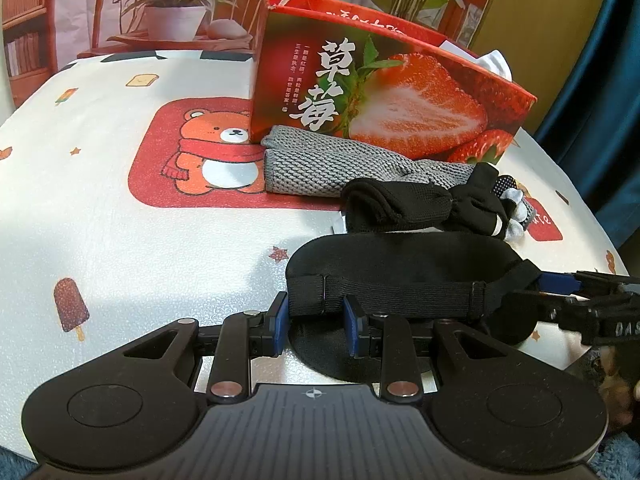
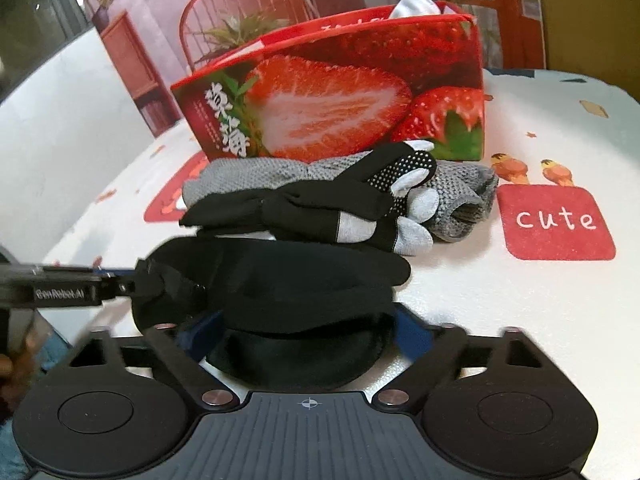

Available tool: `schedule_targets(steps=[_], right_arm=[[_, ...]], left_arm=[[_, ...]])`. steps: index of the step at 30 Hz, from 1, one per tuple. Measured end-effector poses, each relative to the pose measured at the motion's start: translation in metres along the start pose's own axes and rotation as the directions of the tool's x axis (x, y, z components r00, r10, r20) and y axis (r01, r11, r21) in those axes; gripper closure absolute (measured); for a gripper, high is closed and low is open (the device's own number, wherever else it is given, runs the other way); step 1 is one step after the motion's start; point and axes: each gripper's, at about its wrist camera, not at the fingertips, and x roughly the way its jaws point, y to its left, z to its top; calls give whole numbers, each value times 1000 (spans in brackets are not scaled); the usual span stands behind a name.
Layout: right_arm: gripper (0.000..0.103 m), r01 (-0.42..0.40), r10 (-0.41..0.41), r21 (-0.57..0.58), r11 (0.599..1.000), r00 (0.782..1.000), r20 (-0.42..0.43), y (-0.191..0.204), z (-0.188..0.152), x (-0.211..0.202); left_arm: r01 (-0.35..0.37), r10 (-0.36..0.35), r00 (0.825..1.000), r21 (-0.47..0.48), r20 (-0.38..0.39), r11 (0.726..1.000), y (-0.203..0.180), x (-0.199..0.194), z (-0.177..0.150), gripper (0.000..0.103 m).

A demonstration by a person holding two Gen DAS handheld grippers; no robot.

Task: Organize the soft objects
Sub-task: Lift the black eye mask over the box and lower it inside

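A black eye mask (image 1: 400, 264) (image 2: 280, 276) lies at the near edge of the table. My left gripper (image 1: 316, 320) is shut on its strap end, with the blue pads on either side of the folded strap; it enters the right wrist view from the left (image 2: 128, 280). My right gripper (image 2: 304, 326) straddles the other end of the mask with its jaws wide apart, its fingers blurred; it reaches in from the right (image 1: 532, 292) in the left wrist view. Behind the mask lie black gloves with grey fingertips (image 1: 400, 204) (image 2: 320, 208) on a grey knit piece (image 1: 320, 160) (image 2: 460, 192).
An open red strawberry box (image 1: 400, 96) (image 2: 340, 92) stands behind the pile, with white cloth (image 1: 498, 62) (image 2: 416, 2) sticking out of it. The table (image 1: 120, 240) (image 2: 520, 320) has a white cartoon-print cover. A printed backdrop of a chair and plants hangs behind.
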Motion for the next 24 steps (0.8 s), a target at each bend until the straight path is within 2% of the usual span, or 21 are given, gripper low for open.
schedule_targets(steps=[3, 10, 16, 21, 23, 24], right_arm=[[39, -2, 1, 45, 999, 1000, 22, -5, 2, -4], [43, -23, 14, 59, 998, 990, 142, -5, 8, -23], [55, -36, 23, 63, 997, 980, 196, -4, 10, -32], [83, -10, -4, 72, 997, 981, 195, -7, 10, -32], [91, 15, -28, 70, 997, 983, 182, -7, 9, -30], [91, 26, -38, 68, 997, 984, 175, -8, 8, -28]], left_arm=[[0, 0, 1000, 1, 0, 1000, 0, 0, 0, 73], [-3, 3, 1000, 8, -1, 1000, 0, 0, 0, 73], [-3, 3, 1000, 8, -1, 1000, 0, -1, 0, 73], [0, 0, 1000, 3, 1, 1000, 0, -1, 0, 73], [7, -7, 1000, -7, 3, 1000, 2, -1, 0, 73], [12, -12, 1000, -14, 4, 1000, 3, -2, 0, 72]])
